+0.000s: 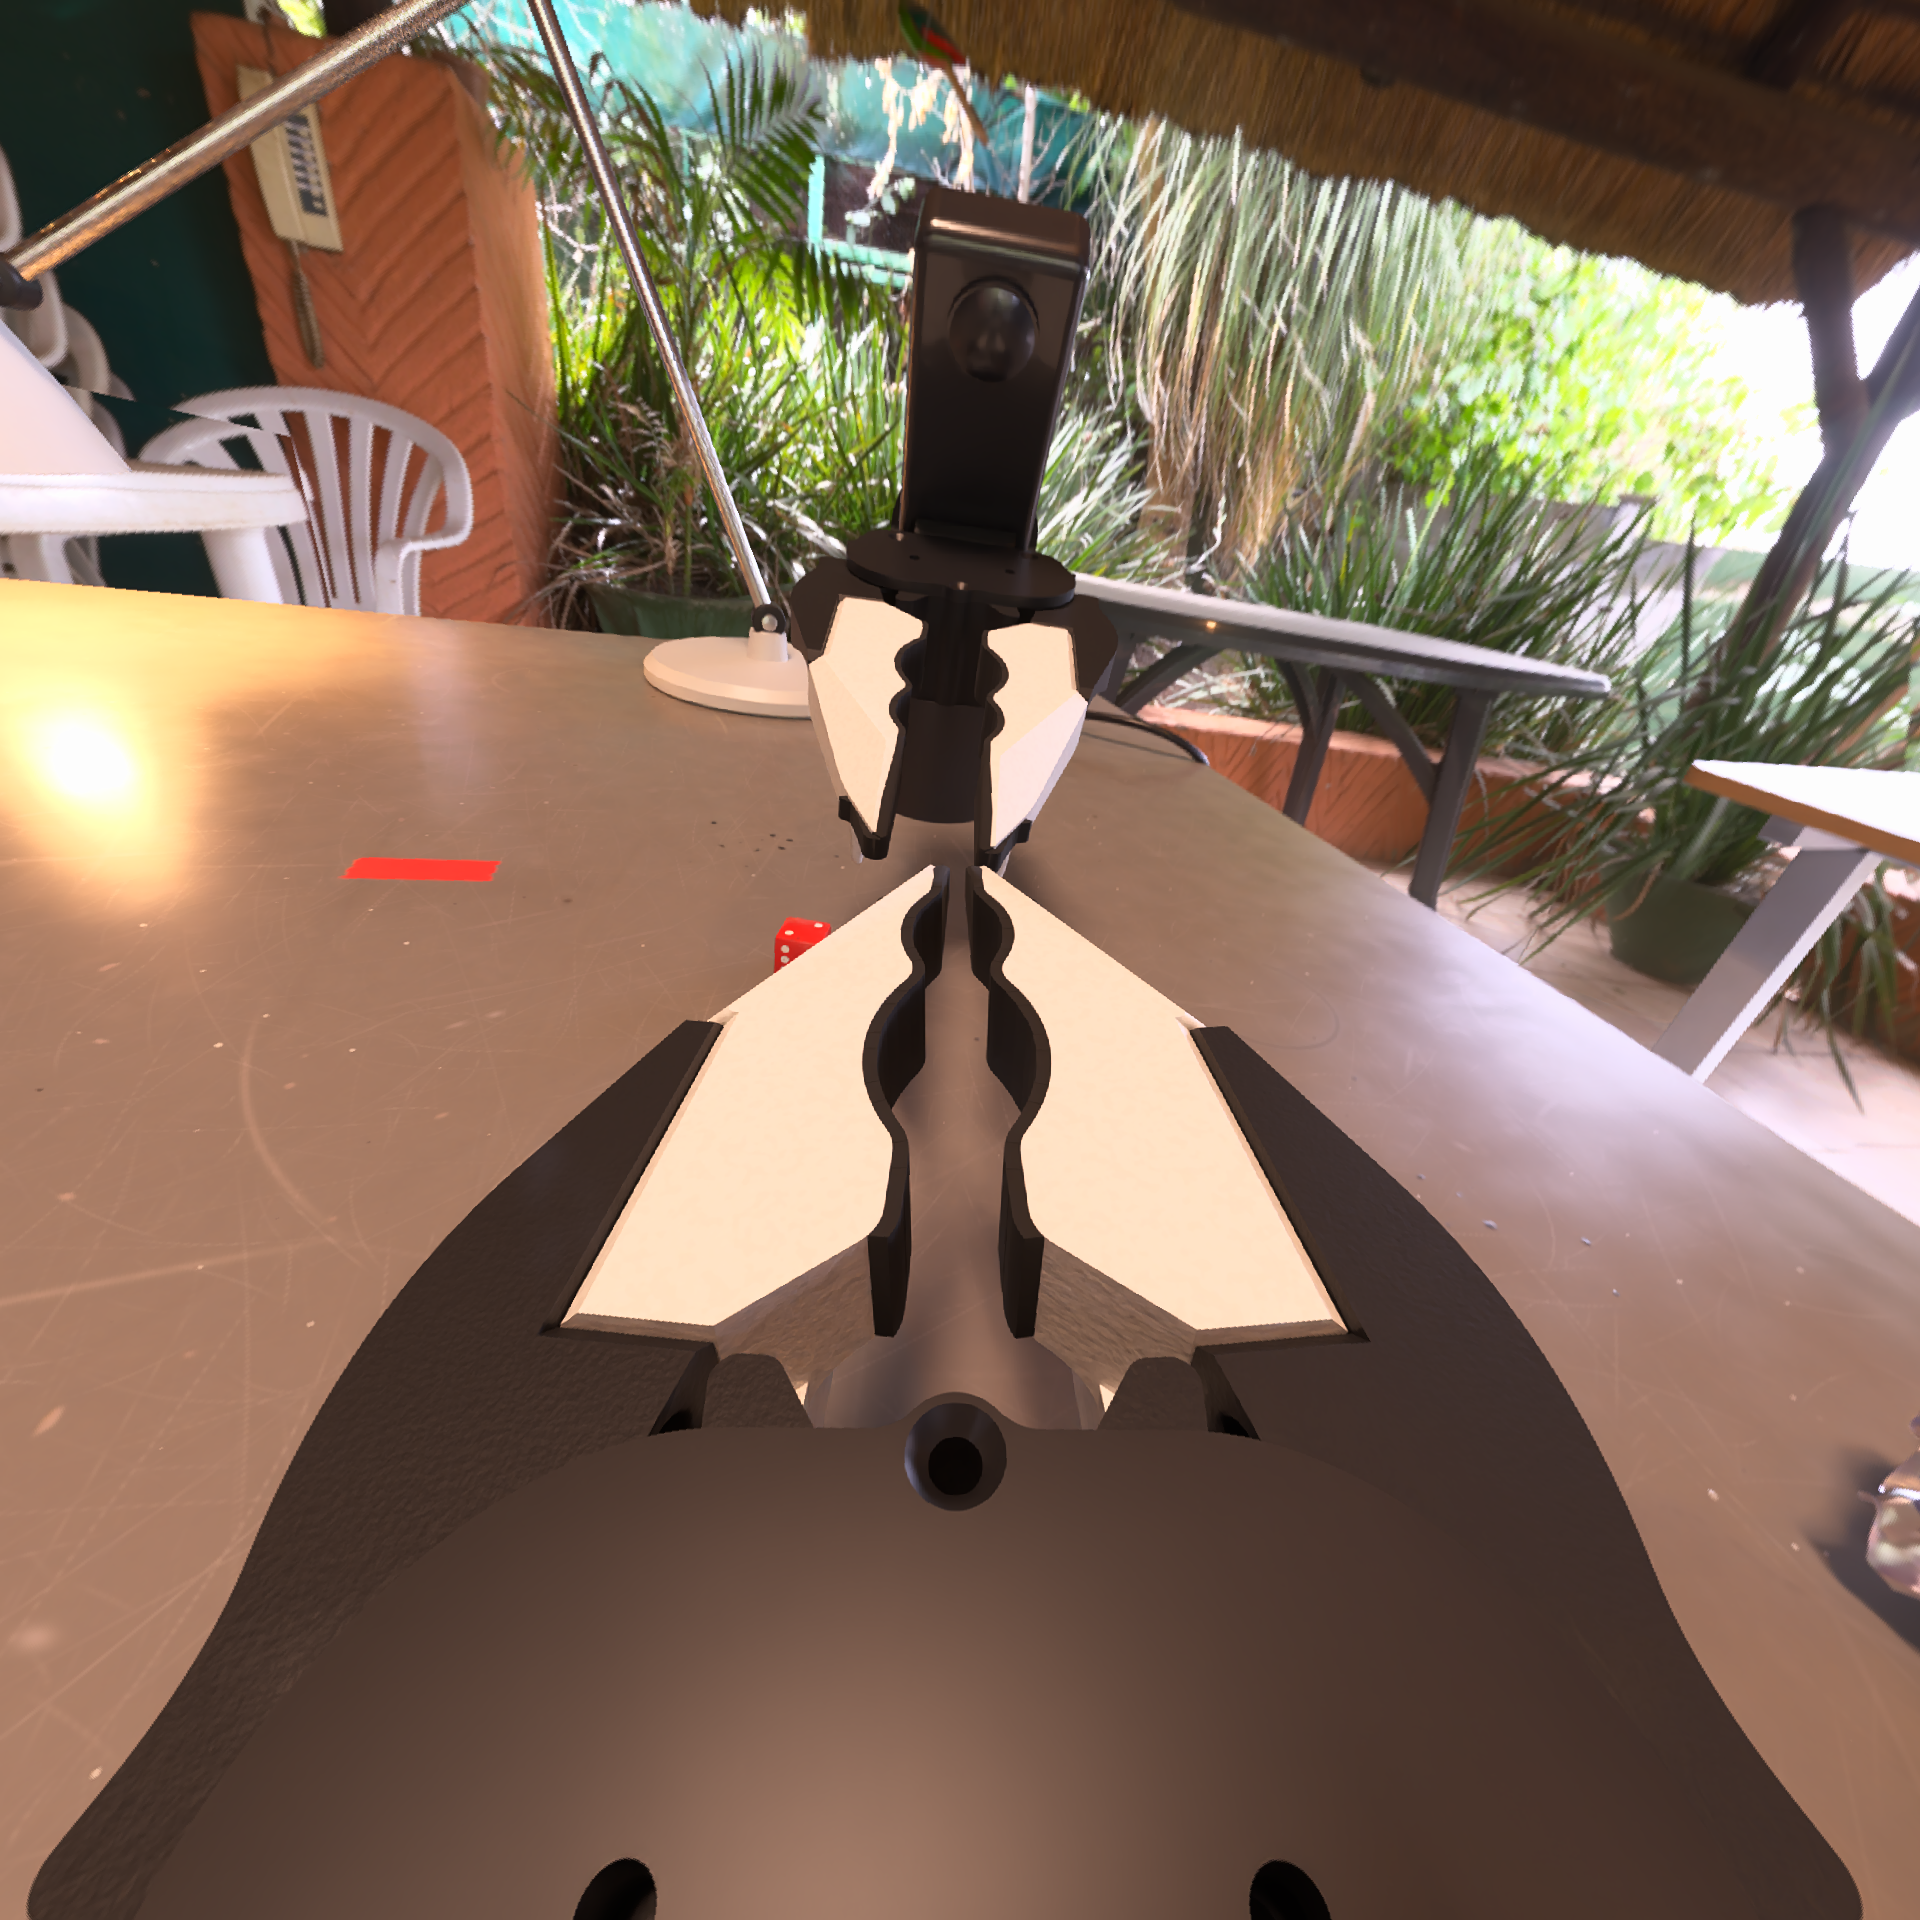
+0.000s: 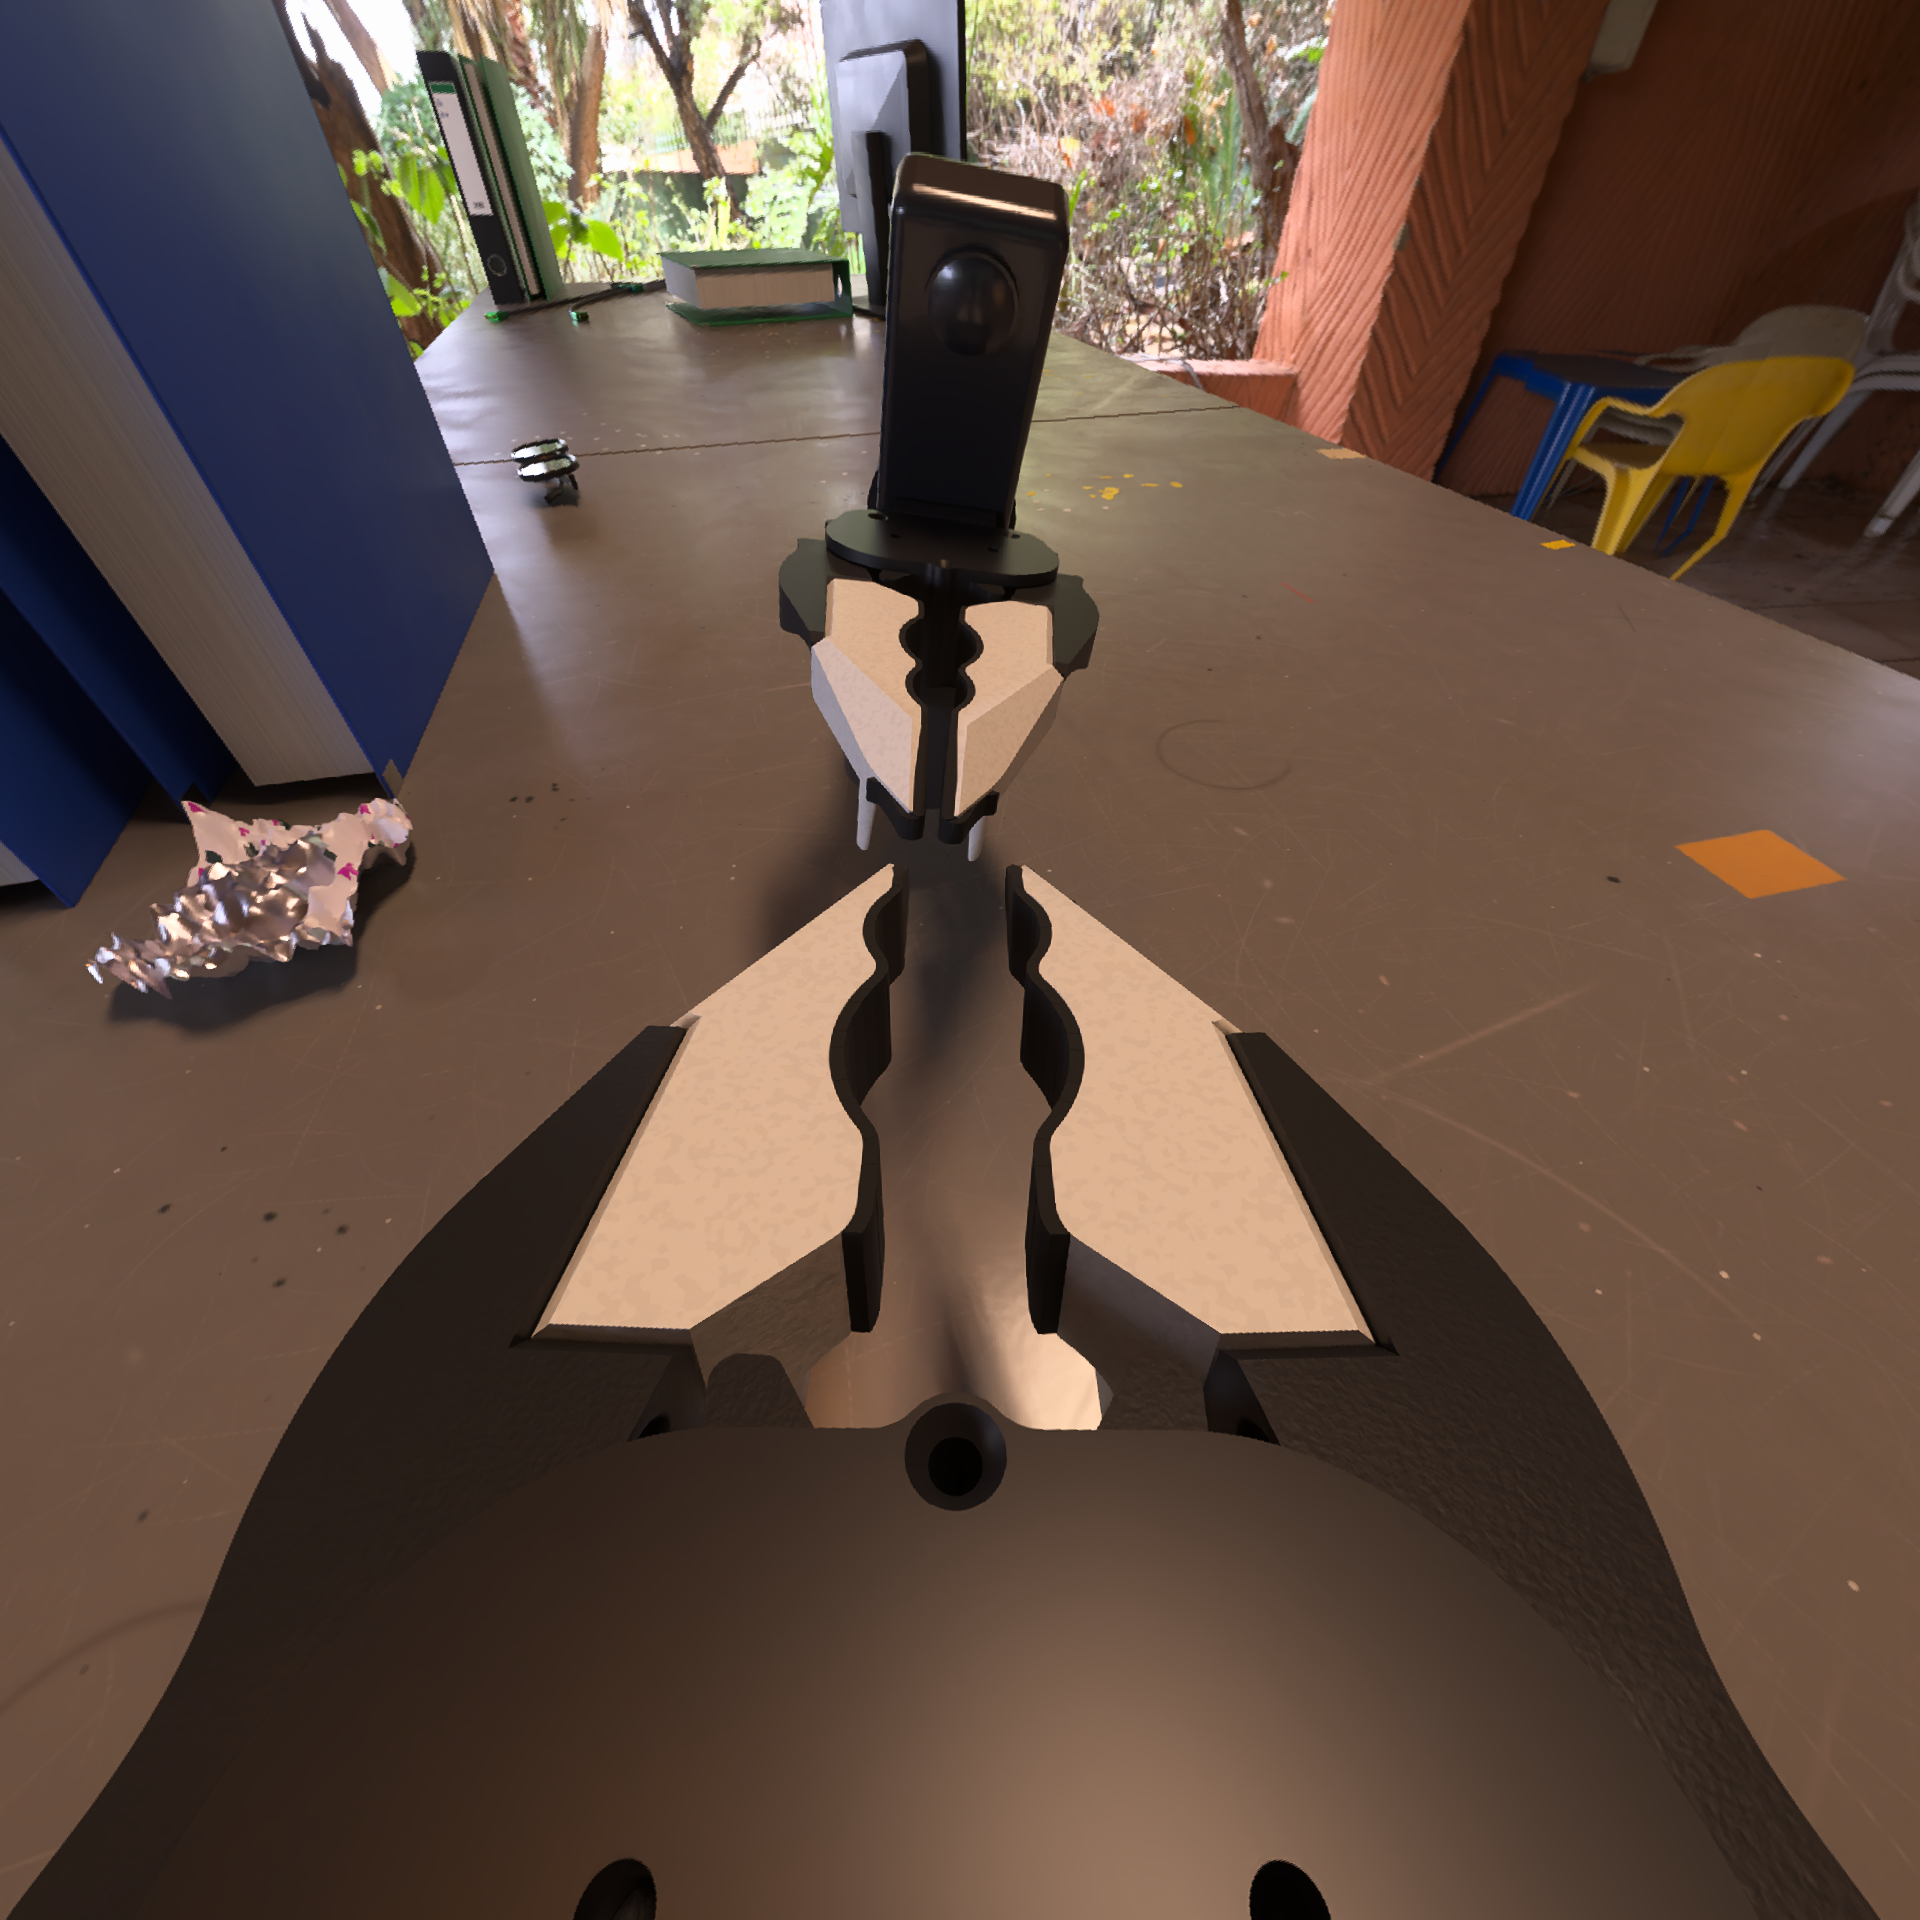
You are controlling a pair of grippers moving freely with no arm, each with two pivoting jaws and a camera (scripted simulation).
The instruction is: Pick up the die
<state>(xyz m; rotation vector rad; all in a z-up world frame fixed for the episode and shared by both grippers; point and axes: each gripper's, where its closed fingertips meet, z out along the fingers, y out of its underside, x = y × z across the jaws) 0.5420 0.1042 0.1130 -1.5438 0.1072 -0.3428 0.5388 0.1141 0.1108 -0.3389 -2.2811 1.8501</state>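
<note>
The left claw [image 1: 956,878] lies low over the brown worktop [image 1: 312,1039] with its two fingers drawn almost together, only a thin slit between the tips and nothing held in it. The red die [image 1: 798,940] sits on the worktop just beside the left finger, on its outer left side near the tip, partly hidden behind that finger's edge; it is not between the fingers. Straight ahead of the left claw, tip facing tip and close, hangs the right claw [image 1: 940,831], pointing down at the worktop. Farther out to the left of the left claw lies a flat red patch [image 1: 421,869], and beyond the right claw stands the round white base of a desk lamp [image 1: 722,675].

Seen from the right wrist, the right claw [image 2: 956,878] holds its fingers a modest gap apart, empty. The left claw [image 2: 920,821] stands directly in front of it, nearly closed. The die cannot be seen from this side. To the left of the right claw lies a crumpled foil wrapper [image 2: 249,899], next to a blue binder [image 2: 208,416]. Well off to its right is an orange patch [image 2: 1758,862] on the worktop.
</note>
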